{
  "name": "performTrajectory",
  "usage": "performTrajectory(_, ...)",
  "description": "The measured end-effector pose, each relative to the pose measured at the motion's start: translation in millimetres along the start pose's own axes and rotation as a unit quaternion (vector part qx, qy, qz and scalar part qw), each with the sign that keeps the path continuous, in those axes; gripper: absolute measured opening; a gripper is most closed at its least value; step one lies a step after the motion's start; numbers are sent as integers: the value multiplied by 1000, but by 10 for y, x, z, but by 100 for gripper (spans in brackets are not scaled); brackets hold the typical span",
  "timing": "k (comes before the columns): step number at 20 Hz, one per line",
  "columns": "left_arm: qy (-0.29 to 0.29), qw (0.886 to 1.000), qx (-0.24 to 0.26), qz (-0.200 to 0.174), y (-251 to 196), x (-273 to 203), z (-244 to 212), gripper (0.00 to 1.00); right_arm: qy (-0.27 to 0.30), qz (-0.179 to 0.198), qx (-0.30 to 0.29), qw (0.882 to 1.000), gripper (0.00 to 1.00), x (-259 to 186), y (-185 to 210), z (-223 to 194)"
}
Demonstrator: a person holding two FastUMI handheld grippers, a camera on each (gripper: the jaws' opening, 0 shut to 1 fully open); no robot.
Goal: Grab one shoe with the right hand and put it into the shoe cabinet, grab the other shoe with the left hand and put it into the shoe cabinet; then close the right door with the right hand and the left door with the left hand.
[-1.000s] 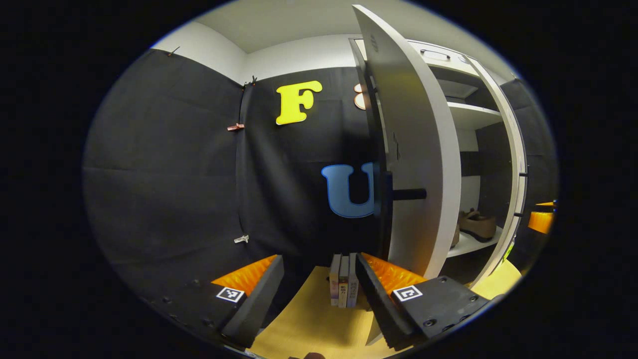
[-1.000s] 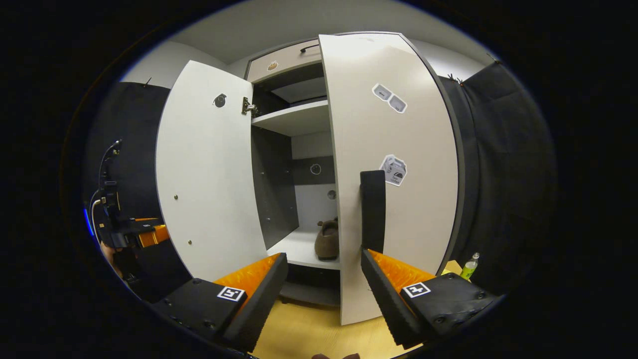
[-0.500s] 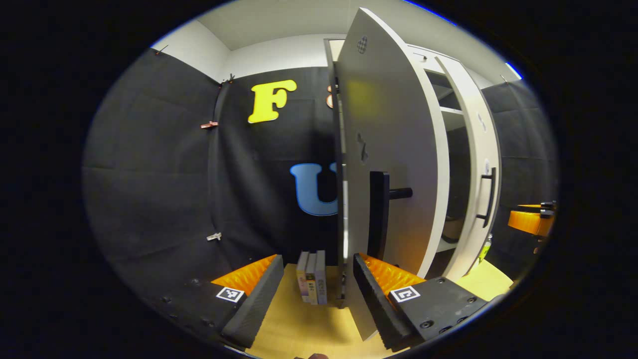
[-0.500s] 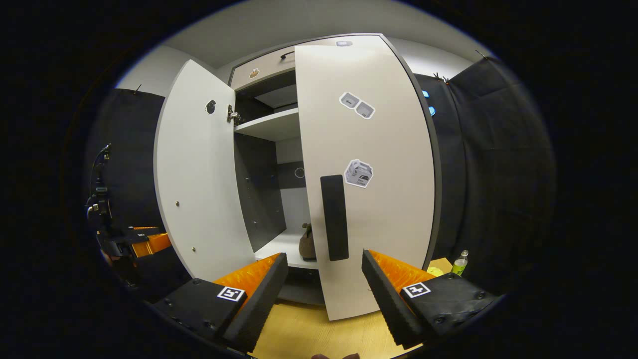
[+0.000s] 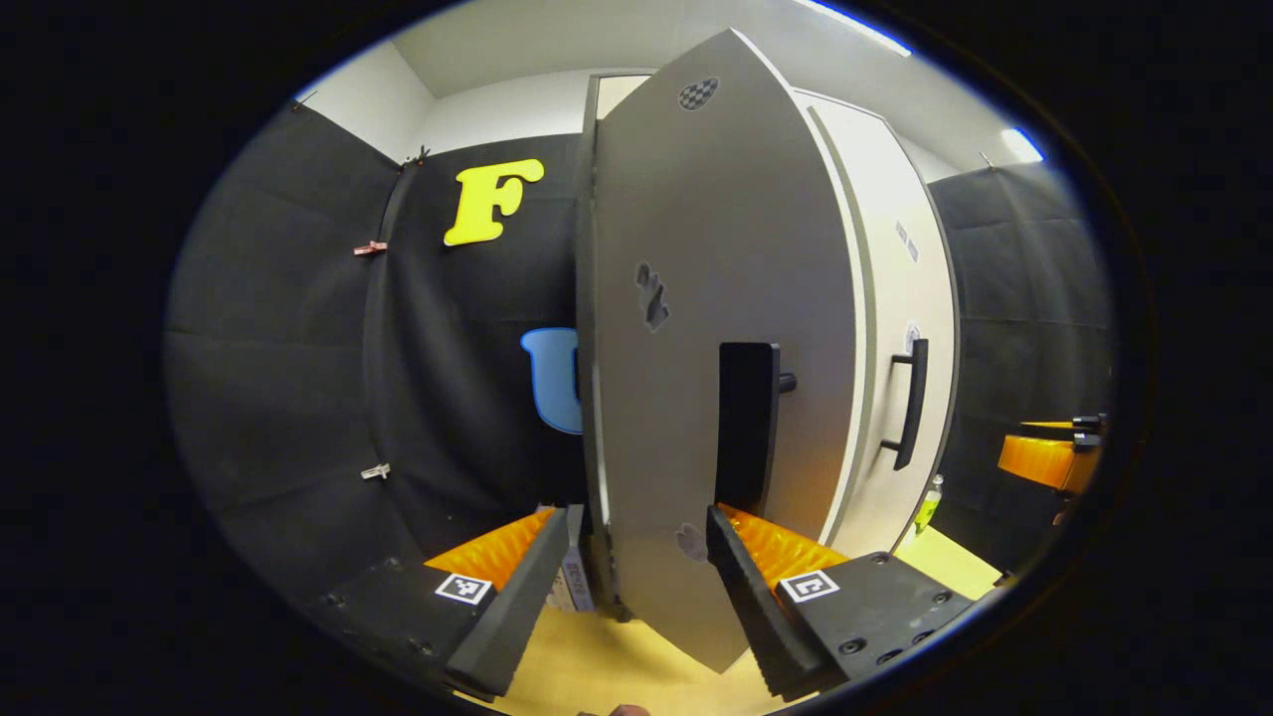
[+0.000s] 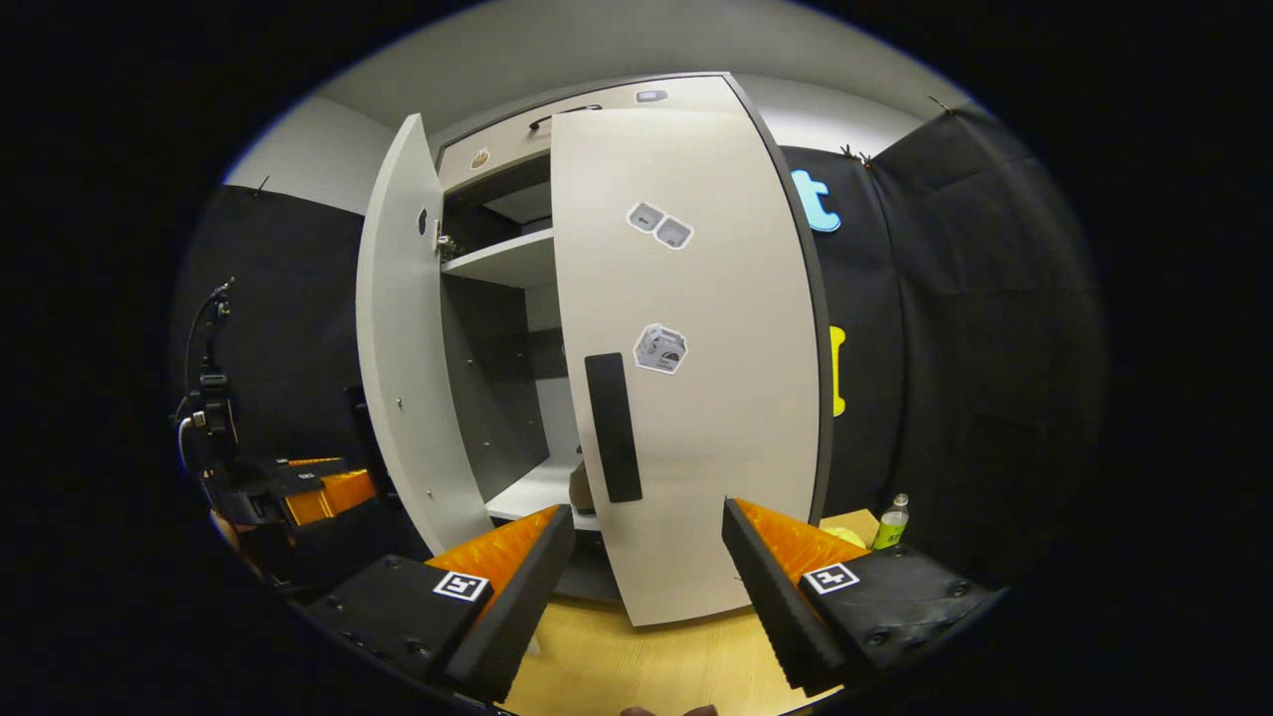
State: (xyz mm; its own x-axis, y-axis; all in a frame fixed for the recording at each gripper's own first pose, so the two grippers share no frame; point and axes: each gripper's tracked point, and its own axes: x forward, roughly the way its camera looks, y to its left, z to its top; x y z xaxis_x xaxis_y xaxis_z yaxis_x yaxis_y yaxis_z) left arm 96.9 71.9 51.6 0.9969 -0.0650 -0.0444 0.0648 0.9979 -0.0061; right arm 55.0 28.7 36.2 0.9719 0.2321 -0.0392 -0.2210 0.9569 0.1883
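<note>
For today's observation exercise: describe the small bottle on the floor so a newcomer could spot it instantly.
Start at the tall pale shoe cabinet with its right door nearly shut. Look down past that door's right edge to the wooden floor by the black cloth wall. There stands the small bottle, upright, greenish with a pale cap, the only upright container there.

Bright ceiling light, sharp focus, strong fisheye bending and darkening toward the edges.

Right gripper view: the shoe cabinet (image 6: 597, 99) stands against the booth wall, left door (image 6: 403, 328) swung wide, right door (image 6: 686, 348) nearly shut. A shoe (image 6: 580, 489) sits on the lower shelf (image 6: 527, 489) between them; a bottle (image 6: 891, 522) stands right of the cabinet.
</note>
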Motion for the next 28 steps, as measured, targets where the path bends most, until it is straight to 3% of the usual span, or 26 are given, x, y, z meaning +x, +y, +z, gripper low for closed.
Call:
performTrajectory(9,-1,1000,-2,-27,-592,364,-17,91,-8,-31,13,999,98,-43,-254,94)
performTrajectory(28,0,999,-3,-33,-939,946,90,91,-1,-29,2,1000,98,-19,-304,92)
